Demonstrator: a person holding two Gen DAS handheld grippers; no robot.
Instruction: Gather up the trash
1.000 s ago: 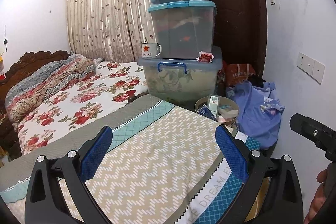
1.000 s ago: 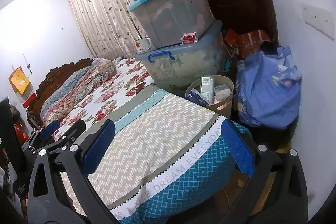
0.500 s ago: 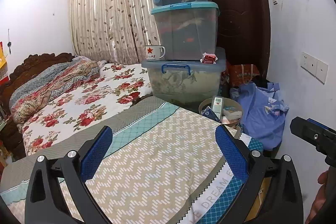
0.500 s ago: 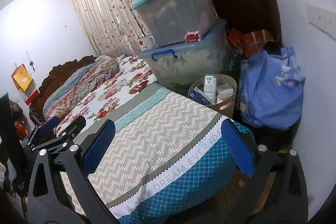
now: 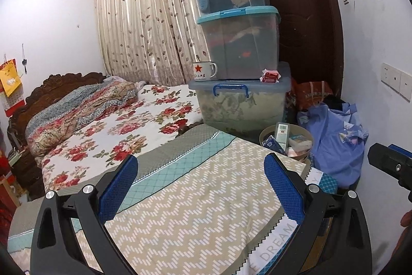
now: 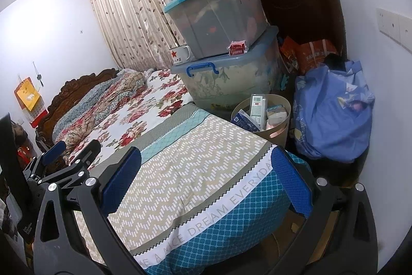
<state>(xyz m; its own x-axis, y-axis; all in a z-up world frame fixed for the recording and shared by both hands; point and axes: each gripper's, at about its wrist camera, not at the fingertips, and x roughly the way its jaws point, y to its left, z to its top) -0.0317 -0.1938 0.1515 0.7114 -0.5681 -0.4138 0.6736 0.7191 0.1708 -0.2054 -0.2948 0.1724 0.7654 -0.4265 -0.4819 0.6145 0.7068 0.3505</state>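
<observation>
Left hand-held gripper (image 5: 200, 175) hangs over the quilt (image 5: 195, 200) at the bed's foot, blue pads spread wide, nothing betw. them. Right hand-held gripper (image 6: 206, 166) likewise spread and empty, above the quilt's teal edge w/ its "A NICE DREAM EVERYDAY" band. Each shows at the edge of the other's view.

Just past the quilt corner, on the floor: a round bin (image 6: 279, 129) holding trash, incl. a blue pack (image 6: 243, 120), an upright white box (image 6: 258, 107) and crumpled wrappers. Bin sits betw. a stack of three tubs (image 6: 213, 25) and a blue bundle (image 6: 332, 117) by the wall.

On the lowest tub's lid: a red packet (image 6: 237, 47) and a red-star mug (image 6: 180, 54), touching the lid, well apart from both grippers. Floral bed (image 5: 110, 128) runs left toward curtains (image 5: 144, 25).
</observation>
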